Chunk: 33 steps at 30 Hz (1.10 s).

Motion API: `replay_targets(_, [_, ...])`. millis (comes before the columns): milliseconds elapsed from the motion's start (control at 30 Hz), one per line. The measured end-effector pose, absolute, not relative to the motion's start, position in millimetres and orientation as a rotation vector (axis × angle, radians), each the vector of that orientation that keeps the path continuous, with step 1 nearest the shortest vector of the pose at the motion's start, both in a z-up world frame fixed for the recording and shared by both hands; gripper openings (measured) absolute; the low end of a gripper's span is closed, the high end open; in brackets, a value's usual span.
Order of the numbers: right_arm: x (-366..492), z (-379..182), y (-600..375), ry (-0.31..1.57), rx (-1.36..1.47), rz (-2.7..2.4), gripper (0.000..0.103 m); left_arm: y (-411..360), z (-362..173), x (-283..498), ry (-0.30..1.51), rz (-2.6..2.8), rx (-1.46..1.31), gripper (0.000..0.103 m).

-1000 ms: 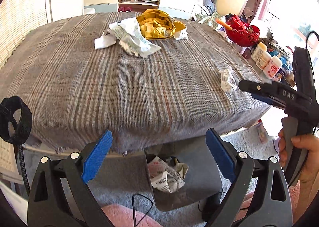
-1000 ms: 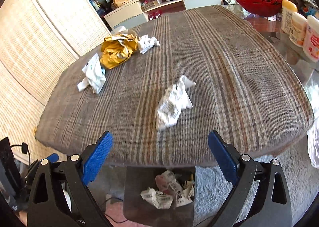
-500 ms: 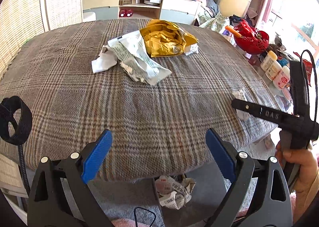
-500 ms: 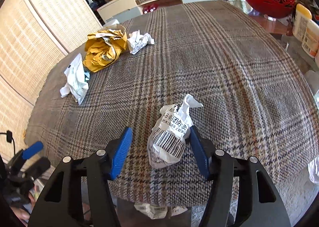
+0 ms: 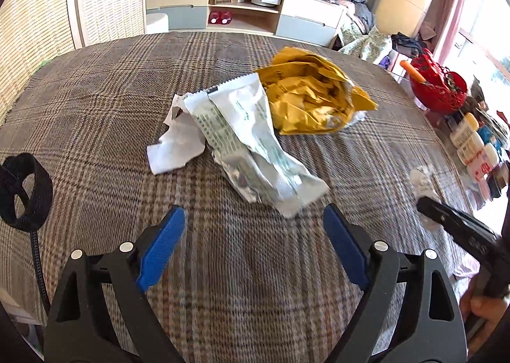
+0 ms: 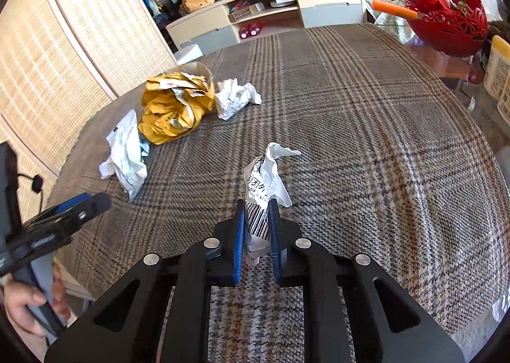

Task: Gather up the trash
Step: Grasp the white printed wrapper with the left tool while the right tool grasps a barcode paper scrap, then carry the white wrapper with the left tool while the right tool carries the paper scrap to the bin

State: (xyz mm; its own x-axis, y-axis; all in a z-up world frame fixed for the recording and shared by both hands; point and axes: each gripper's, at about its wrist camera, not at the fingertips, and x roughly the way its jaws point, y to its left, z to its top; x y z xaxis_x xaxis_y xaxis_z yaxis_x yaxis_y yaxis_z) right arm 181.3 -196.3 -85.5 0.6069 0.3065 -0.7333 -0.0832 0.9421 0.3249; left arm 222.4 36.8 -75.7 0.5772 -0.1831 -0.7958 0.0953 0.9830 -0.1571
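Note:
My right gripper (image 6: 256, 206) is shut on a crumpled white paper with a barcode (image 6: 271, 171), which stands up from the plaid tablecloth (image 6: 382, 139) between the blue pads. My left gripper (image 5: 253, 213) is open and its jaws are closing. The near end of a long white wrapper (image 5: 248, 146) lies just ahead of its tips, untouched by the pads. Behind that wrapper lies a crumpled yellow bag (image 5: 312, 101), and a white paper scrap (image 5: 175, 152) lies to its left. The right wrist view also shows a crumpled tissue (image 6: 237, 98) beside the yellow bag (image 6: 175, 104).
A red basket (image 6: 446, 25) and several bottles (image 5: 471, 139) stand past the table's right edge. A low TV cabinet (image 5: 242, 12) and a wicker screen (image 6: 63, 60) lie beyond the far side. A black strap (image 5: 25, 190) hangs at the left.
My right gripper closed on the barcode paper. My left gripper moved forward over the table to the white wrapper, and the bin below the table edge dropped out of view.

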Motion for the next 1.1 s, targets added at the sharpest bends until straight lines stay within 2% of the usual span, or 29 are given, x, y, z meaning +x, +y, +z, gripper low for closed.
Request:
replay_targets(233, [179.3, -85.7, -189.7, 0.895, 0.258, 0.257, 0.016, 29.6, -81.2, 250.9, 0.951, -0.151, -0.108, 0.077])
replay_targets(433, [182.0, -94.0, -193.0, 0.914, 0.287, 0.268, 0.016, 19.9, -91.4, 266.1, 0.976, -0.134, -0.098, 0.065])
replay_targets(533, [182.8, -97.9, -194.3, 0.923, 0.289, 0.263, 0.016, 17.5, -94.9, 268.5, 0.978, -0.121, -0.086, 0.055])
replay_targets(567, [182.8, -99.4, -194.8, 0.927, 0.290, 0.262, 0.016, 17.7, -94.8, 268.9, 0.977, -0.109, -0.079, 0.048])
replay_targets(633, [182.7, -102.4, -194.9, 0.933, 0.293, 0.262, 0.016, 18.0, -94.6, 270.5, 0.976, -0.113, -0.088, 0.045])
replay_targets(700, [182.0, -102.5, -193.2, 0.933, 0.285, 0.261, 0.016, 18.2, -94.4, 269.5, 0.968, -0.117, -0.086, 0.032])
replay_targets(800, [180.9, -101.7, -190.9, 0.935, 0.279, 0.269, 0.016, 19.3, -93.3, 264.7, 0.960, -0.121, -0.085, 0.028])
replay_targets(1100, [167.7, -99.2, -187.8, 0.943, 0.261, 0.288, 0.016, 38.3, -77.9, 235.0, 0.931, -0.110, -0.105, 0.027])
